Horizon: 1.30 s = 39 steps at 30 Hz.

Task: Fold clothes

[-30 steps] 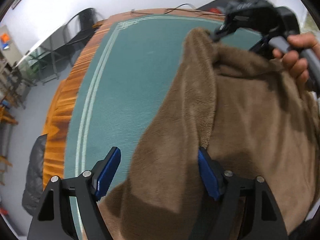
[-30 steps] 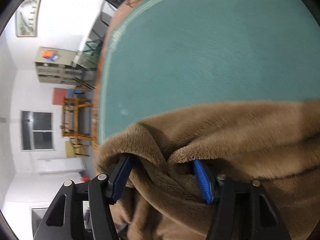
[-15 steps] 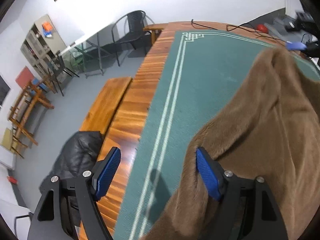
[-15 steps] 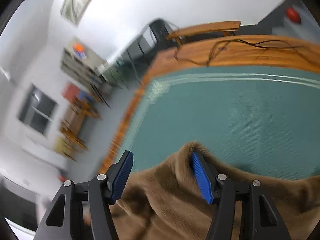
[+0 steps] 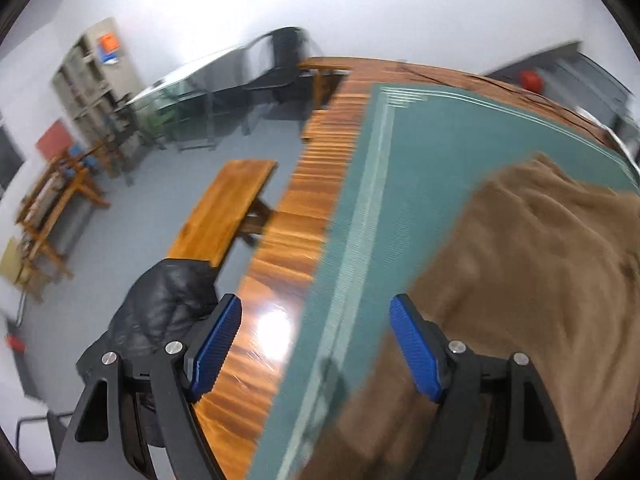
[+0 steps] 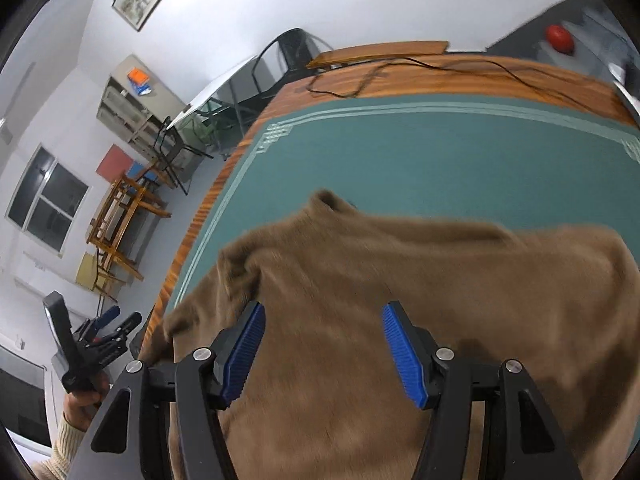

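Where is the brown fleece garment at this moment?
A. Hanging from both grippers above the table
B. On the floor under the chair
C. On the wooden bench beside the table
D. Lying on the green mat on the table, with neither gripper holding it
D: the brown fleece garment rests on the green mat, while the right gripper and the left gripper are both open with nothing between their pads.

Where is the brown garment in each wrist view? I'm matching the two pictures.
Left wrist: the garment fills the right side, lying on the green mat.
Right wrist: garment fills the lower half.
Shared landmark: black chair beyond the table's far corner.
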Available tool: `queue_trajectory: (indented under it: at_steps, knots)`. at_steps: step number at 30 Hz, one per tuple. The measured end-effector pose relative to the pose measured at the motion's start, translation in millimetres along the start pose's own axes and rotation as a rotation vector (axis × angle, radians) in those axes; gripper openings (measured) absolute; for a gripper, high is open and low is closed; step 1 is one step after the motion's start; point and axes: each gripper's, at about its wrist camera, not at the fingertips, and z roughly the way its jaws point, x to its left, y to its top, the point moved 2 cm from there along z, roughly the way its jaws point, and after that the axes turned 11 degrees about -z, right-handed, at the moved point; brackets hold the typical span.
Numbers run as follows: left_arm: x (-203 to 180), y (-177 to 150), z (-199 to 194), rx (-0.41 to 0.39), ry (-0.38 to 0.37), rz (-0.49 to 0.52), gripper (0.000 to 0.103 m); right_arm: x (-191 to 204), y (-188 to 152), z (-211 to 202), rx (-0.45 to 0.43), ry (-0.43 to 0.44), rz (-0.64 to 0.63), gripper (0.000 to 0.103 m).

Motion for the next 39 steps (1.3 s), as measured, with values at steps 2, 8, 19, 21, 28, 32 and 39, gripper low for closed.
queue_trajectory:
  at_steps: [2,8,19,21,28,32,39]
  knots:
    - [-16,-19,-10,0.032,-0.066,0.062,0.080,-5,-19,-18,-0.006,-0.005,0.024,0.063]
    - [-57,-78,-16,0.075,-0.106,0.210,0.080,-15,-66,-62,-0.038,-0.039,0.073,0.063]
    - [-83,-88,20,0.003,-0.034,0.318,0.080,-10,-118,-124,-0.074,-0.123,0.073,0.063]
    - [-78,-82,23,-0.007,-0.010,0.284,0.067,-12,-124,-134,-0.091,-0.130,0.088,0.063]
    - [-21,-39,35,-0.021,0.104,0.073,0.034,-25,-142,-168,-0.178,-0.185,0.170,0.063]
    - [-18,-15,30,-0.069,0.140,0.118,0.035,-36,-152,-179,-0.161,-0.286,0.181,0.063]
    - [-15,-20,29,-0.030,0.182,0.204,0.043,-67,-183,-187,-0.003,-0.641,0.140,0.063]
